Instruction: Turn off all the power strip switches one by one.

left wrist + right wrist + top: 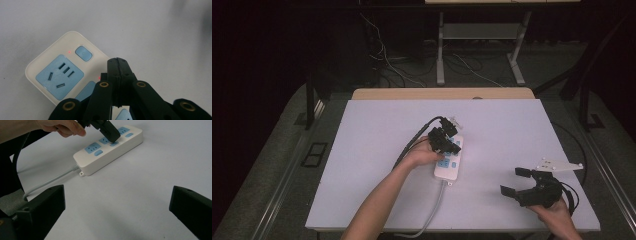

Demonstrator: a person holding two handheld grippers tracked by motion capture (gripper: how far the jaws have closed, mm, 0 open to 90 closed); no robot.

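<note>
On power strip (449, 162) button: L claw (447, 142) closed, empty; R claw (517, 181) wide open, empty

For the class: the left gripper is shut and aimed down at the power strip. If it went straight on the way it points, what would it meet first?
The left gripper would most likely meet a blue switch button on the power strip. In the right gripper view its tip looks already on or just above that button; contact is unclear.
</note>
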